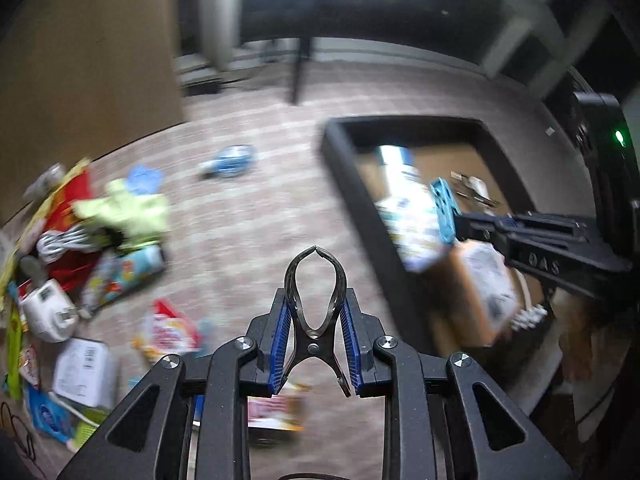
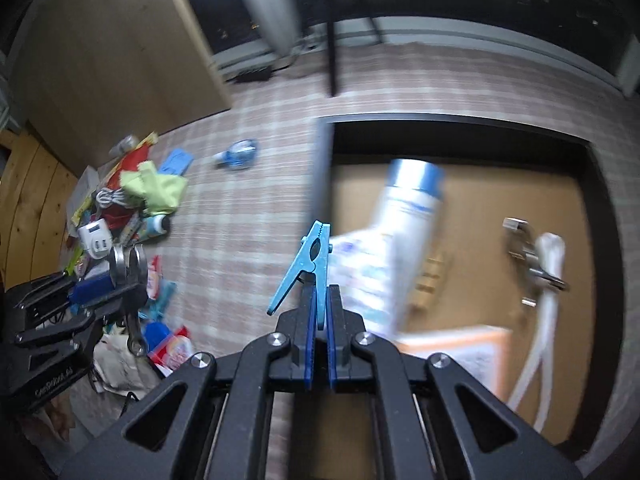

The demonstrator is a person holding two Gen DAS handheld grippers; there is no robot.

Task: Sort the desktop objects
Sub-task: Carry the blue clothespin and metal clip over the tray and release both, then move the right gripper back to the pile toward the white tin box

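A checked cloth covers the surface (image 2: 248,200), and at its left edge lies a heap: a yellow-green cloth (image 2: 154,192), a white coiled cable (image 2: 110,197), a white charger plug (image 2: 95,240) and bright packets. A small blue bottle (image 2: 238,156) lies alone on the open cloth. To the right sits a dark-rimmed tray (image 2: 440,124) already holding a white bottle with a blue cap (image 2: 412,196), a white cable and some metal bits. The left gripper (image 1: 316,344) is clenched on a dark metal clip (image 1: 315,300), above the open cloth. The right gripper (image 2: 318,344) pinches one handle of a blue clothespin (image 2: 306,264), just over the tray's left rim.
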